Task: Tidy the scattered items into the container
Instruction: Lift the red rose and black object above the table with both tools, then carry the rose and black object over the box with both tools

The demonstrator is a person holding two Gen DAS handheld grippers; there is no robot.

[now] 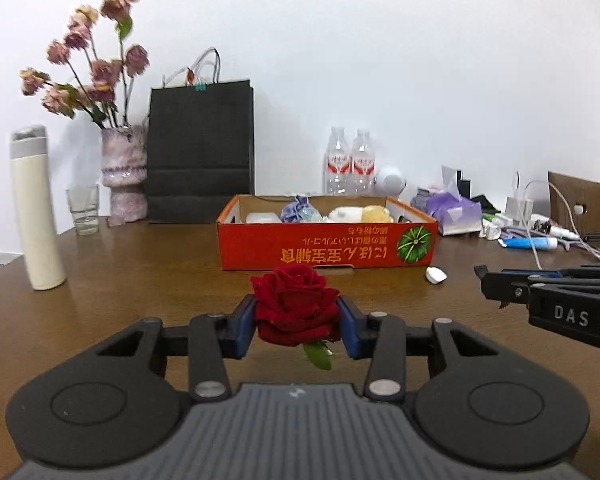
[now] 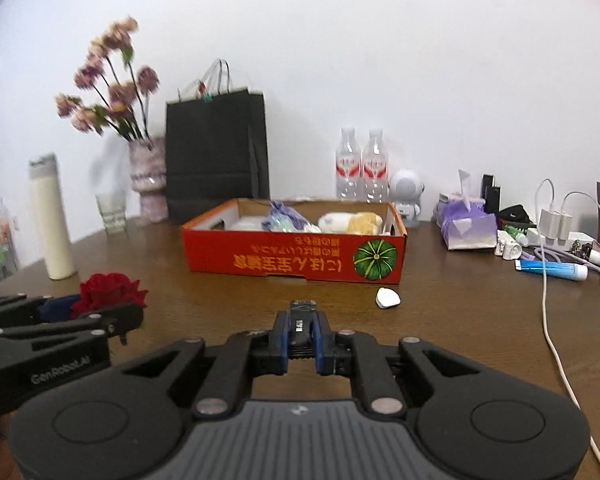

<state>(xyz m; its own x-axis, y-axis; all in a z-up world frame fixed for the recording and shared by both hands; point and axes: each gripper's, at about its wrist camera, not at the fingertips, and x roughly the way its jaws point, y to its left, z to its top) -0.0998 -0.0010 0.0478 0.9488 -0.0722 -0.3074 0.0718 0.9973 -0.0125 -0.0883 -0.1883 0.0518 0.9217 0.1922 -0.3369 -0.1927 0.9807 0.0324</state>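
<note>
My left gripper [image 1: 297,320] is shut on a red rose head [image 1: 296,308], its blue pads pressing both sides, a green leaf hanging below. It hovers above the brown table, in front of the orange cardboard box [image 1: 326,246]. The box holds a purple wrapper, a white container and a cream plush. My right gripper [image 2: 302,330] is shut on a small black rectangular object [image 2: 301,326], held before the same box [image 2: 296,258]. In the right wrist view the left gripper [image 2: 100,312] appears at the left with the rose [image 2: 112,288]. A small white item [image 2: 388,297] lies near the box's front right corner.
A cream bottle [image 1: 36,208], a glass [image 1: 83,209], a vase of dried flowers [image 1: 124,172] and a black paper bag [image 1: 200,156] stand at the back left. Two water bottles [image 1: 350,166], a purple tissue pack [image 2: 466,226], chargers, cables and a blue tube [image 2: 552,269] crowd the right.
</note>
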